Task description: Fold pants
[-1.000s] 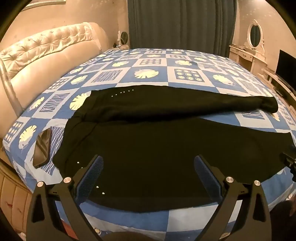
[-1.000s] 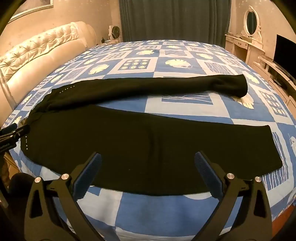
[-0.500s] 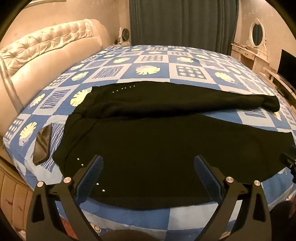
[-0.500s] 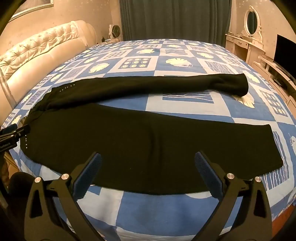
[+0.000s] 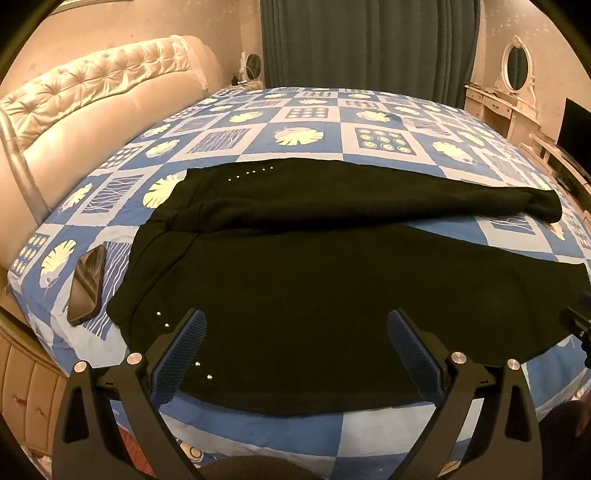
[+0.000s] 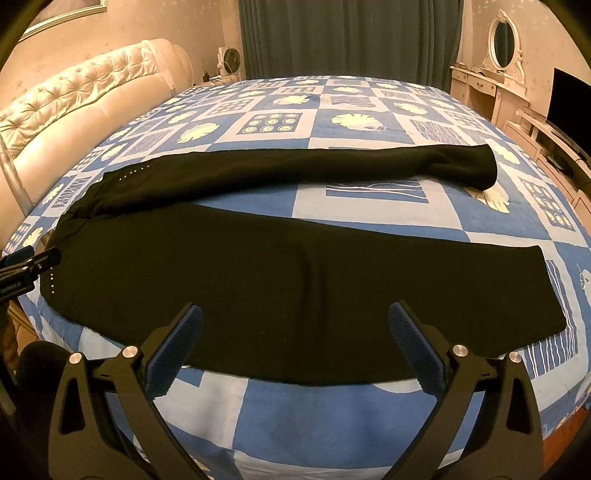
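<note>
Shifted only a little since the earlier frames: in the left wrist view, slightly more headboard and phone drawn into the frame, pants sitting a touch lower; in the right wrist view, almost nothing changed. Nearest the lens, at the bottom of the left view, left gripper (image 5: 295, 328) released, blue-padded fingers (image 5: 181, 347) spread wide and grasping nothing, hovering over the near edge of the bed (image 5: 373, 432). Same at the bottom of the right view: right gripper (image 6: 295, 321) spread wide, fingers (image 6: 413, 343) empty, poised above the near hem line. Just beyond both, black pants (image 5: 332, 277) laid flat across the blue-and-white patterned bedspread, waistband toward the left of the frame, legs running to the right; in the right view the pants (image 6: 280, 291) split into a near leg ending at lower right and a far leg ending at centre right, a wedge of bedspread showing between them. Small bright studs near the waistband on both legs. Dark phone (image 5: 86, 284) lying on the bedspread at left, just beside the waistband, apart from the cloth. Right gripper's tip poking in at the right edge of the left view (image 5: 576, 325); left gripper's tip at the left edge of the right view (image 6: 26, 264). Farther back, tufted cream headboard (image 5: 92, 96) at upper left, dark curtains (image 6: 347, 37) at top centre, white dresser with oval mirror (image 6: 502, 33) at upper right.
</note>
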Demonstrator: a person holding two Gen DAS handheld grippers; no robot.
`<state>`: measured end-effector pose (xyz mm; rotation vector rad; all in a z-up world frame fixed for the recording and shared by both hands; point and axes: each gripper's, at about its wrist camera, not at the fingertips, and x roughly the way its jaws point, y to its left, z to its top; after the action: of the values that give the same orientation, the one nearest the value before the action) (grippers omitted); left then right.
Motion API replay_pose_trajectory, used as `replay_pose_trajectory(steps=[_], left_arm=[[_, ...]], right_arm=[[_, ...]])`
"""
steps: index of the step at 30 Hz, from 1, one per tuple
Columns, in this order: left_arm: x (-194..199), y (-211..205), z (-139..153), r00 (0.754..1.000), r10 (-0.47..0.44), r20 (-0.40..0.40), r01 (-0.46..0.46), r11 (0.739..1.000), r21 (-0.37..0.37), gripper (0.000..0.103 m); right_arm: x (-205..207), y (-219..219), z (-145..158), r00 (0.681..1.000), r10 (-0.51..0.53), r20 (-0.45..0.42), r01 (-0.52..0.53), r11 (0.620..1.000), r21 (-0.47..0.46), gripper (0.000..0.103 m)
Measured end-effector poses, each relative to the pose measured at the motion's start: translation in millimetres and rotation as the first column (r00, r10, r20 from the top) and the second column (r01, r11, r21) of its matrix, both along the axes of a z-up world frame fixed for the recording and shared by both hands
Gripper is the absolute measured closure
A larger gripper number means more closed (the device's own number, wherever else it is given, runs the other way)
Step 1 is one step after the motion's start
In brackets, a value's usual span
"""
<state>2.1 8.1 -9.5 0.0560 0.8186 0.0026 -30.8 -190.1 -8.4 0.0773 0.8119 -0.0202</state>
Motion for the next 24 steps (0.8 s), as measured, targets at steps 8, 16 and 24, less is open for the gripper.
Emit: replay_pose_trajectory(steps=[8,16,24], left_arm=[[-0.2,0.3,0.1,1.000,0.002,-0.002,-0.002,1.000,0.001,0.005],[-0.1,0.6,0.3,1.000,0.002,-0.003,-0.002,1.000,-0.001,0.005],[-0.2,1.0,0.4,1.000,0.002,-0.003,-0.002,1.000,-0.001,0.005]], right_arm=[[-0.7,2.8,-1.6,1.000,0.001,-0.005,-0.001,1.000,-0.001,0.002],[-1.7,7.0,-2.0,1.000,0.004,-0.007,-0.004,1.000,0.000,0.002],[-1.0,7.5,-2.1,1.000,0.005,-0.008,-0.005,1.000,-0.001,0.002]])
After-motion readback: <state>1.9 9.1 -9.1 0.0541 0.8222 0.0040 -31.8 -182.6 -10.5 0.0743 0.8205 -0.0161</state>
